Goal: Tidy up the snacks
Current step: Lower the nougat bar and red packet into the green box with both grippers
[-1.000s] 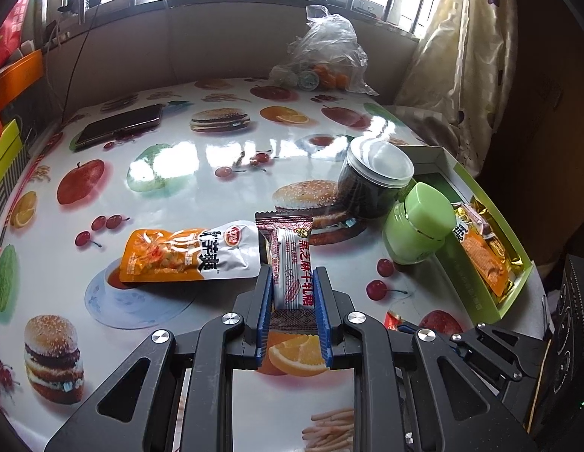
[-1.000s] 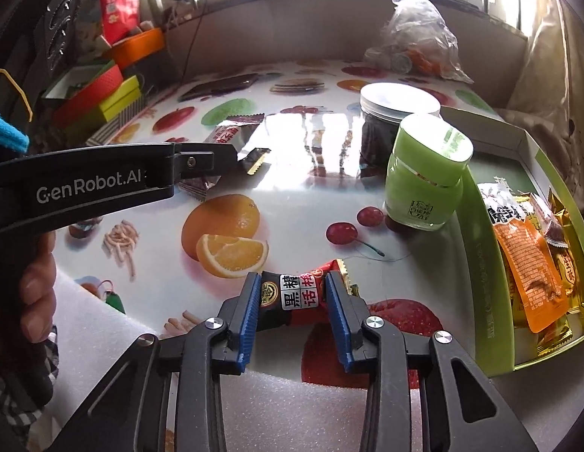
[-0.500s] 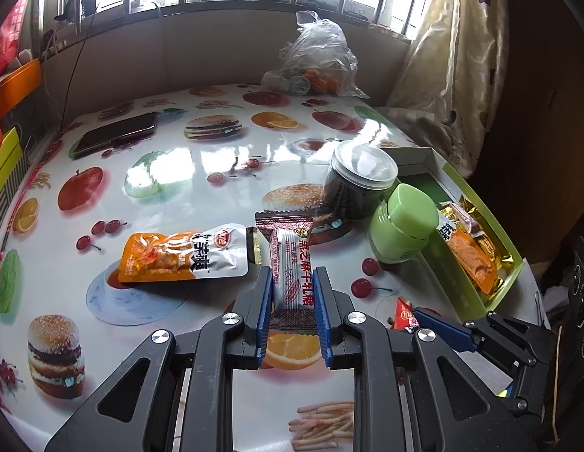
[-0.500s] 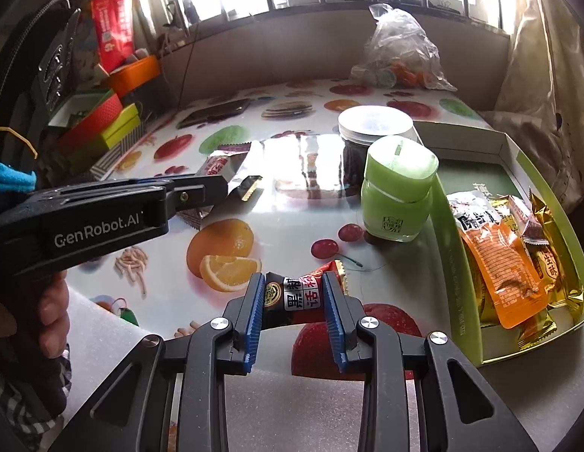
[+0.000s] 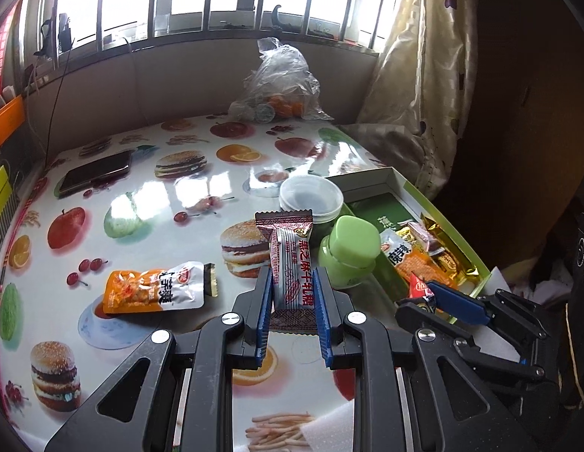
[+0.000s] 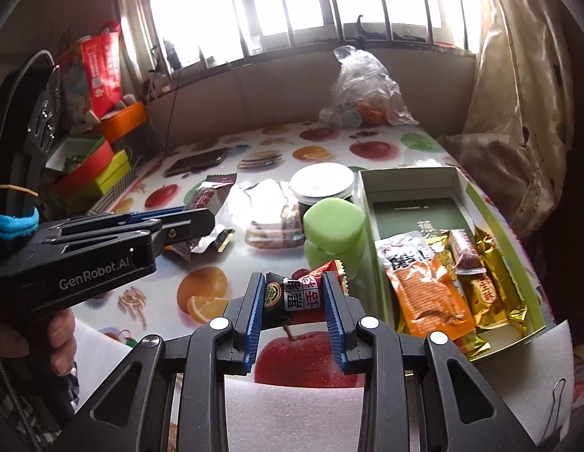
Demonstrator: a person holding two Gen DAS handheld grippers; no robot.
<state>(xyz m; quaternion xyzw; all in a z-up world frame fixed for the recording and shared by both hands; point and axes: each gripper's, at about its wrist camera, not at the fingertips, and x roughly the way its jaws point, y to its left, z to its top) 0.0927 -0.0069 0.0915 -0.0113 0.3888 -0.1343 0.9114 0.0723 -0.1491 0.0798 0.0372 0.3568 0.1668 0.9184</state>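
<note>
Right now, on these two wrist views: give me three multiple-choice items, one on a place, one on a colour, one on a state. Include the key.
1. Where does the green jar stand?
A. inside the box
B. on the table, just left of the box
C. on the phone

2. What colour is the pouch lying alone on the table?
A. orange and white
B. blue
C. black

3. What is the left gripper doing?
A. open and empty
B. clamped on the jar lid
C. clamped on a wrapped candy bar

Key: B, the jar stands on the tablecloth against the box's outer wall; A, its print is orange with a white end; C, both blue pads press the bar's sides.
</note>
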